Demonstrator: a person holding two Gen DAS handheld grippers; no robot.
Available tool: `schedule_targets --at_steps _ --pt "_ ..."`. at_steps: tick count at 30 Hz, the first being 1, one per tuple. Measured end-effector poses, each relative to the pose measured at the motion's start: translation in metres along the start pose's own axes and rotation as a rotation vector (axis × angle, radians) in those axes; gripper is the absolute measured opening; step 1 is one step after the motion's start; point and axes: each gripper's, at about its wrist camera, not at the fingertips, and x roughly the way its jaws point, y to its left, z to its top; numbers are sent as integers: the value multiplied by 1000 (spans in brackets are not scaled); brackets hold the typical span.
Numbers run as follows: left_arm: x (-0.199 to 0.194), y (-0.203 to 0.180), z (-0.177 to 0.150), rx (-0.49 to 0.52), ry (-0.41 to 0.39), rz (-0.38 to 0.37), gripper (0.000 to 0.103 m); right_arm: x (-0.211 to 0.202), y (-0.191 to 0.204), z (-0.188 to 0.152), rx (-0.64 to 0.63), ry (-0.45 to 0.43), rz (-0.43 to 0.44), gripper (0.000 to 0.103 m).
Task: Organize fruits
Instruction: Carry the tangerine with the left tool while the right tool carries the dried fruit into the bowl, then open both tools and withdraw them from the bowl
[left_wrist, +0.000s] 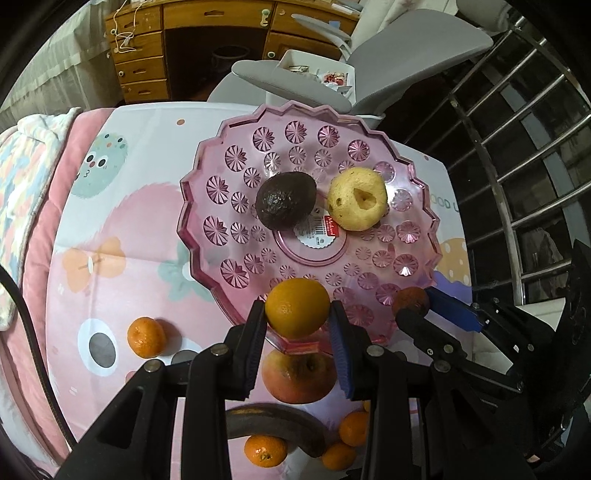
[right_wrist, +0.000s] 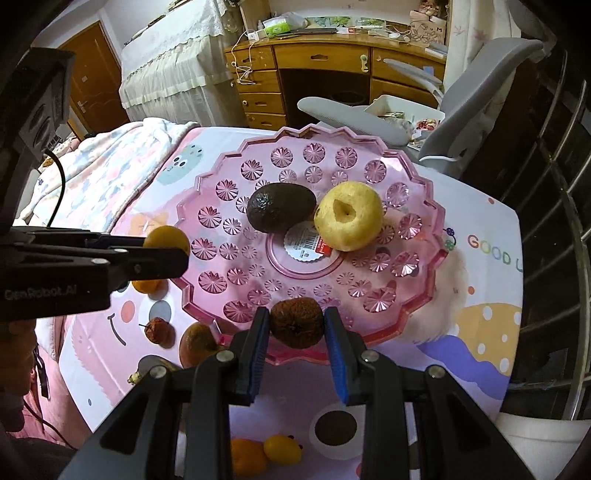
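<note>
**Spotter:** Status on both hands?

**Operator:** My left gripper (left_wrist: 297, 314) is clamped on a bright orange (left_wrist: 297, 308), fingers pinching it across its widest part, low centre in the left wrist view, over the near rim of the pink plate (left_wrist: 207, 192). My right gripper (right_wrist: 295, 325) is clamped the same way on a brown shrivelled fruit (right_wrist: 295, 323), also just above the plate's near rim. I can't tell whether either fruit touches the plate.

**Spotter:** What's already on the plate?

**Operator:** A dark avocado (left_wrist: 286, 203) and a yellow pear-like fruit (left_wrist: 356, 199), close together at frame centre. Several small mandarins, one at lower left (left_wrist: 146, 336), and a reddish apple (left_wrist: 299, 376) lie loose on the table, whose cartoon cloth (left_wrist: 122, 258) shows at left.

**Spotter:** Handling notes?

**Operator:** The orange looks firm, round, light; my guess is it will roll on the sloped, glossy plate, so I'd set it low, against a neighbour. The brown one looks wrinkled and possibly soft, so I judge a hard squeeze could crush it. I'd take the mandarins across the middle, gently, and the apple wide, since it looks heavier.
</note>
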Motion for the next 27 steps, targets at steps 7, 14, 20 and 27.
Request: schedule_targets --at_steps 7,14,20,27 --pt "-6 2 0 -8 -19 -7 44 -1 -3 1 32 -5 11 32" --pt "-28 9 -11 -19 -58 -23 48 -14 2 -2 52 -37 7 42" --pt "-46 16 -33 -4 -71 -33 48 -24 9 -13 91 -43 1 43" --pt "-66 24 -61 40 -72 -51 48 -38 18 -40 192 -42 -25 43"
